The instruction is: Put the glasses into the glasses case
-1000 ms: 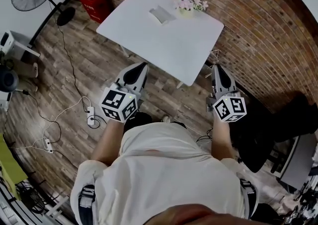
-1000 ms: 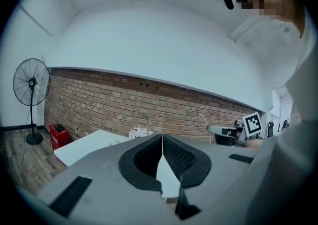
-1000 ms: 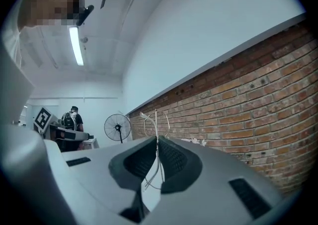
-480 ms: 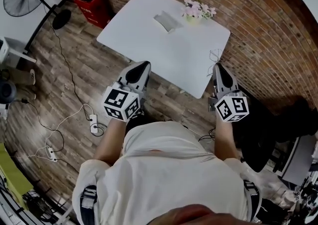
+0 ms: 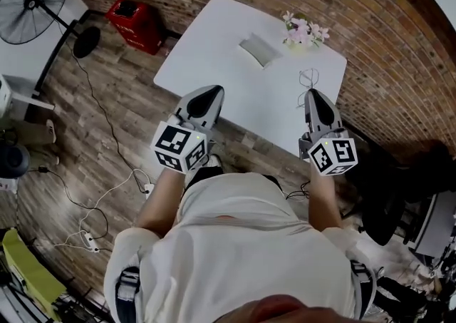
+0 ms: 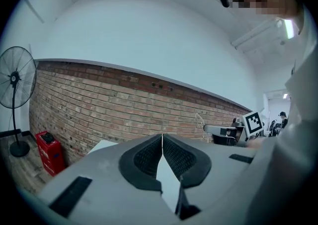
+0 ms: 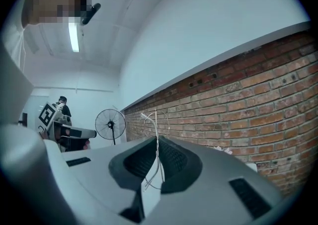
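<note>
Since right gripper (image 5: pixel 313 95) pinches the glasses (image 7: pixel 156 137) by thin wire, they may twist loose before the upper-centre glasses case (image 5: pixel 260 49); left gripper (image 5: pixel 207 93) closed, empty.

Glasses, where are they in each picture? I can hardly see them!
Head view: the glasses are right of the middle, poking out of the right tongs.
Right gripper view: the glasses are in the middle, thin wire pinched by the tongs.
Left gripper view: the glasses are tiny, right of the middle.
Shared landmark: the standing fan, seen in all three.
</note>
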{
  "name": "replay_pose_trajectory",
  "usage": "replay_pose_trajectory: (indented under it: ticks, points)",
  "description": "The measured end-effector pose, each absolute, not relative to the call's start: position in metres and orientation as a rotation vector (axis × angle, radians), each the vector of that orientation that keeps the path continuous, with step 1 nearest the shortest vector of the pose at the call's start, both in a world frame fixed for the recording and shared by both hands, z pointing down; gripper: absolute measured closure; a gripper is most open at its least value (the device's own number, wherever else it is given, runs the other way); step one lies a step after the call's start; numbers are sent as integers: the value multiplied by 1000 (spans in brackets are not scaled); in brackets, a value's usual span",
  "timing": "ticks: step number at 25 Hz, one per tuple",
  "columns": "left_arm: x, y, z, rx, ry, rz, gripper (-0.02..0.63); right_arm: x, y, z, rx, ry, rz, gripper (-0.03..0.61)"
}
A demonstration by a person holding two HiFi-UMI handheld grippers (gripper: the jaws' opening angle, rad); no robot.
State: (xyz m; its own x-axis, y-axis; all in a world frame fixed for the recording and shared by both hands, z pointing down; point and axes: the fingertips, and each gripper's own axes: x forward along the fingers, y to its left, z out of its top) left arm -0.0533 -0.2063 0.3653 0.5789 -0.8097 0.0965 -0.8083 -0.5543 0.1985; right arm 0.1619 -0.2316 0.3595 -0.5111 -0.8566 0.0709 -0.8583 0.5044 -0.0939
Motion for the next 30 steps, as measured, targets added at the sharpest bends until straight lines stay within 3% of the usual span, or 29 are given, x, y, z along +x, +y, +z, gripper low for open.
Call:
replay_pose_trajectory:
  ticks: [8, 30]
  points:
    - [-94, -244, 376, 2607, -1265, -5, 595, 117, -265, 372, 1606, -2657, 209, 514]
    - [-88, -362, 415, 2402, -1371, -21, 595, 96, -453, 471, 1204, -2432, 268, 514]
